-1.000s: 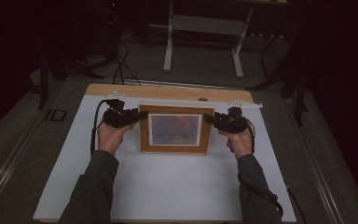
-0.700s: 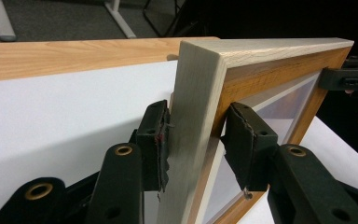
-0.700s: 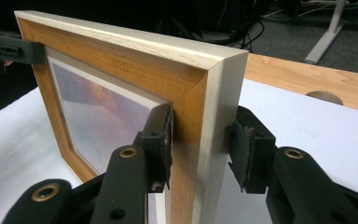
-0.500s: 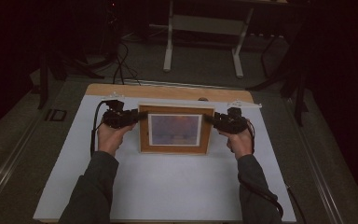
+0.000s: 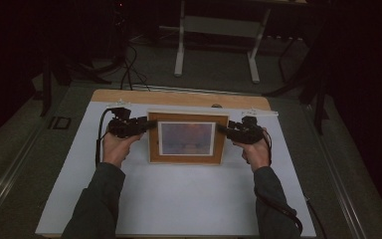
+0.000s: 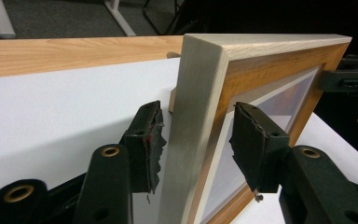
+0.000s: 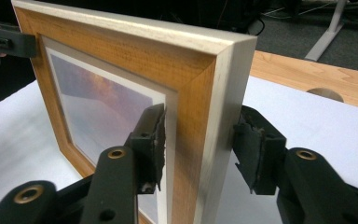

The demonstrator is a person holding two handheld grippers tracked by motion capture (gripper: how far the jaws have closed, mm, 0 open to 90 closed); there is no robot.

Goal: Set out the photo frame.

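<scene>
High view is looking down and forward over the white table (image 5: 179, 199) from a distance. Each gripper view is looking close along its jaws, from opposite ends, both sharing the picture frame (image 6: 223, 93) at centre frame.

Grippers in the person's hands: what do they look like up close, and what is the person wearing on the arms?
Both the left gripper and the right gripper are black, each with two flat-sided jaws, brass-coloured rivets at the joints and worn, ragged black pads. A black cable loops from the left one. The sleeves are dark grey-green.
</scene>
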